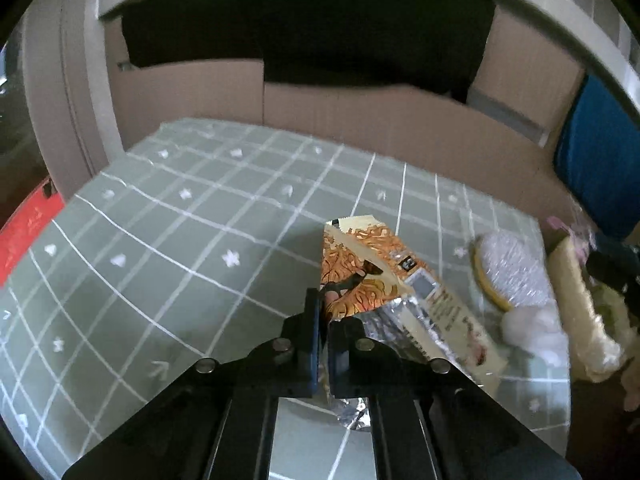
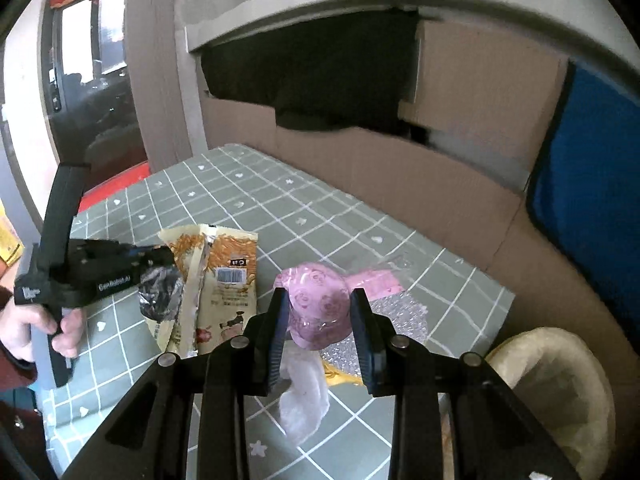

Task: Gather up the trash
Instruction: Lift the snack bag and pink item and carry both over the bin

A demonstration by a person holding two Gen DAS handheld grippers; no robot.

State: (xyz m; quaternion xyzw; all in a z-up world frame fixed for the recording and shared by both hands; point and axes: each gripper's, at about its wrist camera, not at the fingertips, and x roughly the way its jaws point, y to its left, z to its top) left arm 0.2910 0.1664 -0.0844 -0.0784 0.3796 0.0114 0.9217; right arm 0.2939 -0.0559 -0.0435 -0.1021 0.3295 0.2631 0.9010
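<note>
The orange snack wrapper (image 1: 372,276) is clamped by the left gripper (image 1: 325,316) above the green checked tablecloth (image 1: 160,248) — to its right, the pink wrapper (image 2: 318,304) is pinched by the right gripper (image 2: 320,312).

I'm getting dim, soft indoor light, brightest from the window (image 2: 84,60) at far left of the right wrist view. The foil wrapper (image 1: 384,316) glints. Motion blur smears the trash bin (image 1: 588,312), and fisheye bends the worktop (image 1: 160,240) grid toward black corners.
</note>
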